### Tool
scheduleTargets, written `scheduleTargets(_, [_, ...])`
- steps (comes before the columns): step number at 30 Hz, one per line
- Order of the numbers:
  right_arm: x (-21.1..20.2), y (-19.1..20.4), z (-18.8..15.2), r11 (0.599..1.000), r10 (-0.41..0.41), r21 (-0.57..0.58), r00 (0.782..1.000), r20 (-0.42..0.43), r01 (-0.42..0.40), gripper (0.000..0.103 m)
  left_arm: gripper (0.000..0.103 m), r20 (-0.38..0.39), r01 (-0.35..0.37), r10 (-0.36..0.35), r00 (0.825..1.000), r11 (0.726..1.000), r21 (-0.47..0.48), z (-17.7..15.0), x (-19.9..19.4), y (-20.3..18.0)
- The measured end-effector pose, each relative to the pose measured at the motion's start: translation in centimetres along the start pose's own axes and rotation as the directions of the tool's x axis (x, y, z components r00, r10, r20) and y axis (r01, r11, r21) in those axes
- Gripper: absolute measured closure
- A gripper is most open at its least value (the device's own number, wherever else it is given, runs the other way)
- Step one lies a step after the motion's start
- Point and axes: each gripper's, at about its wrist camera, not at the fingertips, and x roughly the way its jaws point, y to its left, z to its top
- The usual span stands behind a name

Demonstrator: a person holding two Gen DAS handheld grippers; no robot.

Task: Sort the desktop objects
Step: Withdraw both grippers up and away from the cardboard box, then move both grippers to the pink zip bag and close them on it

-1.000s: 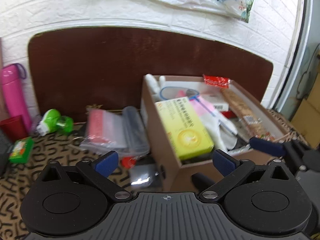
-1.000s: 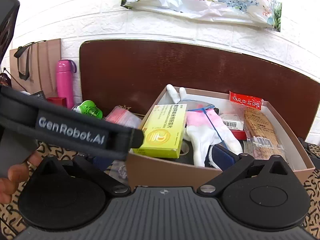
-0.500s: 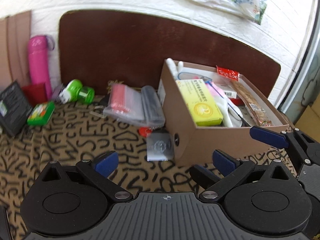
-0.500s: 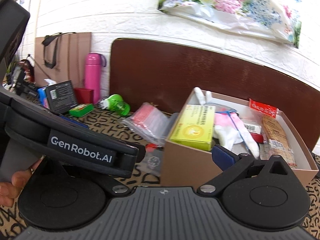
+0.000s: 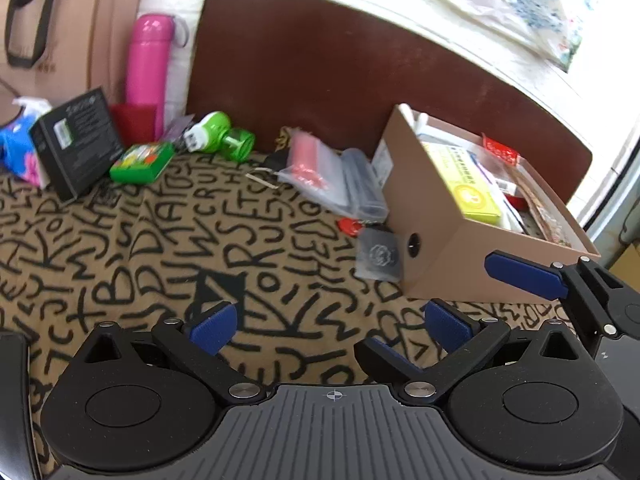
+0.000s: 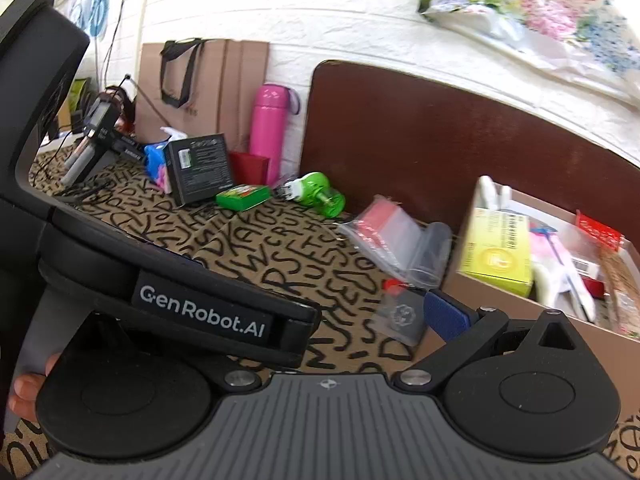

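Observation:
A brown cardboard box [image 5: 448,256] stands at the right on the patterned cloth, holding a yellow medicine box [image 5: 470,190], white gloves and snack packets. It also shows in the right wrist view [image 6: 520,316]. Beside its left wall lie a grey sachet [image 5: 378,254], a red cap [image 5: 348,226] and clear zip bags [image 5: 332,176]. Further left are a green bottle [image 5: 220,138], a green tin [image 5: 142,162] and a black box [image 5: 78,140]. My left gripper [image 5: 330,322] is open and empty above the cloth. My right gripper [image 6: 320,312] is open and empty; the left gripper's body hides its left finger.
A pink flask [image 5: 146,64], a red cup [image 5: 134,122] and a brown paper bag [image 5: 60,40] stand against the white brick wall. A blue tissue pack [image 5: 18,152] lies at the far left. A dark brown board [image 5: 360,72] leans behind the box.
Both grippers have pulled back and swung left, away from the cardboard box. More of the cloth and the left-hand objects have come into view. Both stay open and empty.

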Motion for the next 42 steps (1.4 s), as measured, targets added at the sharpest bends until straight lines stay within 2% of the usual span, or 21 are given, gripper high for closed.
scheduleTargets(4, [1.5,0.8,0.2,0.999,-0.009,-0.036,1.0,-0.004,0.009,0.0,0.0,0.02,-0.005,0.006,1.0,0.999,-0.04,0.3,0.1,1.8])
scheduleTargets(10, [5.0,1.3,0.4,0.992,-0.075,-0.1,0.997,-0.003,0.074,0.001,0.0,0.056,-0.009,0.014,0.998,0.997,-0.081,2.4,0.9,4.5])
scheduleTargets(18, [10.7,1.2,0.9,0.986,-0.132,-0.1,0.991,-0.009,0.131,0.002,0.006,0.041,-0.004,0.005,0.999,0.999,-0.032,5.8,4.9,5.4])
scheduleTargets(23, [13.5,0.5,1.3,0.976,-0.194,-0.107,0.98,-0.032,0.19,0.017,0.009,0.039,0.015,-0.013,0.999,0.999,-0.04,7.4,8.0,6.2])
scheduleTargets(31, [17.9,-0.2,2.0,0.962,-0.255,-0.11,0.966,-0.038,0.25,0.029,0.023,0.003,0.064,-0.064,0.998,0.997,-0.049,9.9,12.8,7.2])
scheduleTargets(42, [23.4,-2.7,2.4,0.953,-0.298,-0.085,0.953,-0.063,0.292,0.031,0.038,-0.043,0.102,-0.104,0.994,0.994,-0.044,13.1,18.4,7.1])
